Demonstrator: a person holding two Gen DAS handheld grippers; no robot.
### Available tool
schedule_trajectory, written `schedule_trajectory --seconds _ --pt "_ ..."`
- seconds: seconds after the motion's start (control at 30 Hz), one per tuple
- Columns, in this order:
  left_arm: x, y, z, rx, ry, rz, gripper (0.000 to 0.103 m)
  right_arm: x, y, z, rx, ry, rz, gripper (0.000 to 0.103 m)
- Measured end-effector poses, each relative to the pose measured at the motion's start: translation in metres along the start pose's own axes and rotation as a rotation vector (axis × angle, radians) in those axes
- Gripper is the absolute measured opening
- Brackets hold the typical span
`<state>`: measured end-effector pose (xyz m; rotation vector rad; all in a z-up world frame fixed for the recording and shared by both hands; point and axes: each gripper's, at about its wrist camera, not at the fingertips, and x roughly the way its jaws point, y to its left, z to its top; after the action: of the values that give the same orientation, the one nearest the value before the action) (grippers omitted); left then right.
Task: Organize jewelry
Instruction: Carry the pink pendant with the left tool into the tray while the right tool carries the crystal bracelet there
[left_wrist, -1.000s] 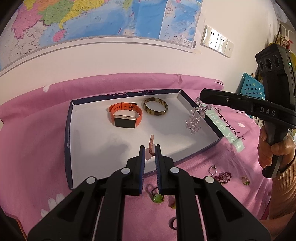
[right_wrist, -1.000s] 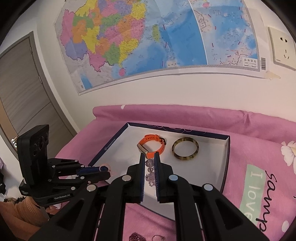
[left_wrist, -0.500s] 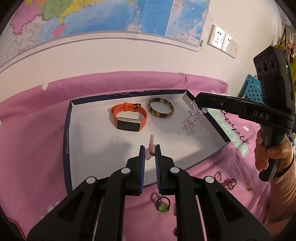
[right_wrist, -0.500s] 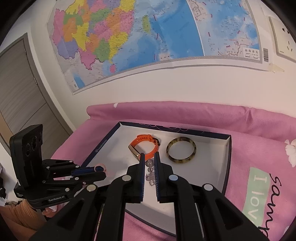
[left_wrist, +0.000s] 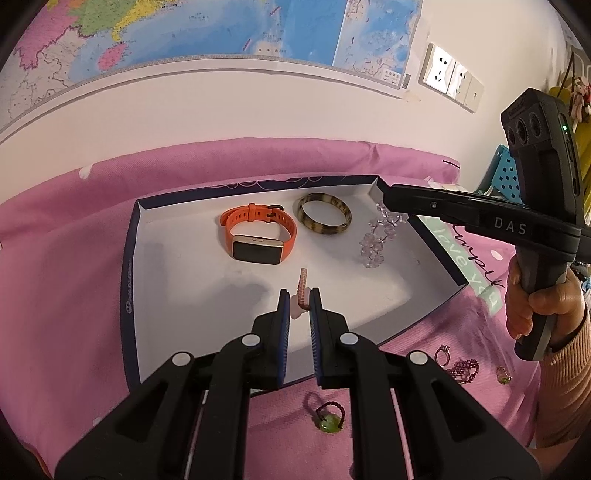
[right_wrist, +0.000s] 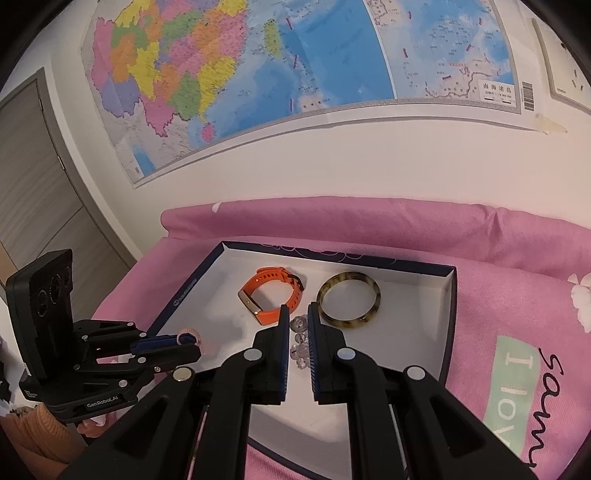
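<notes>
Both fingers pinch jewelry above the tray (left_wrist: 127, 280): left a pink ring (left_wrist: 302, 291), right seemingly a crystal bracelet (right_wrist: 300, 345).

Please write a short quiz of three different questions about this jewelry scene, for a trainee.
1. True or false: the orange strap watch lies inside the shallow white box with dark blue rim.
2. What does the right hand-held gripper hold? A) brown mottled bangle B) clear crystal bead bracelet C) green stone ring
3. Fill in: the left hand-held gripper is shut on a small ____ beaded ring.

Key: 1 true; 2 B; 3 pink.
</notes>
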<state>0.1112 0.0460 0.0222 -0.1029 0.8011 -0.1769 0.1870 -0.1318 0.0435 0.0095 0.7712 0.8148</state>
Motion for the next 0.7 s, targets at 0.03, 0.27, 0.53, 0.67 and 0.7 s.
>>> schedule_trajectory --seconds 0.03,0.27,0.53,0.67,0.7 --pt "0.001 0.000 0.001 -0.001 0.001 0.001 0.011 0.000 -0.001 0.000 0.002 0.000 -0.001 0.008" --pt "0.006 0.000 0.002 -0.002 0.012 0.007 0.011 0.005 0.000 0.003 -0.006 0.006 -0.002 0.008" --pt "0.012 0.000 0.004 0.001 0.022 0.014 0.011 0.011 -0.002 0.006 -0.006 0.017 -0.005 0.008" --pt "0.015 0.002 0.003 -0.002 0.029 0.019 0.011 0.014 -0.002 0.006 -0.005 0.023 -0.009 0.008" --pt "0.016 0.003 0.004 -0.004 0.032 0.020 0.011 0.015 -0.002 0.006 -0.005 0.024 -0.010 0.008"
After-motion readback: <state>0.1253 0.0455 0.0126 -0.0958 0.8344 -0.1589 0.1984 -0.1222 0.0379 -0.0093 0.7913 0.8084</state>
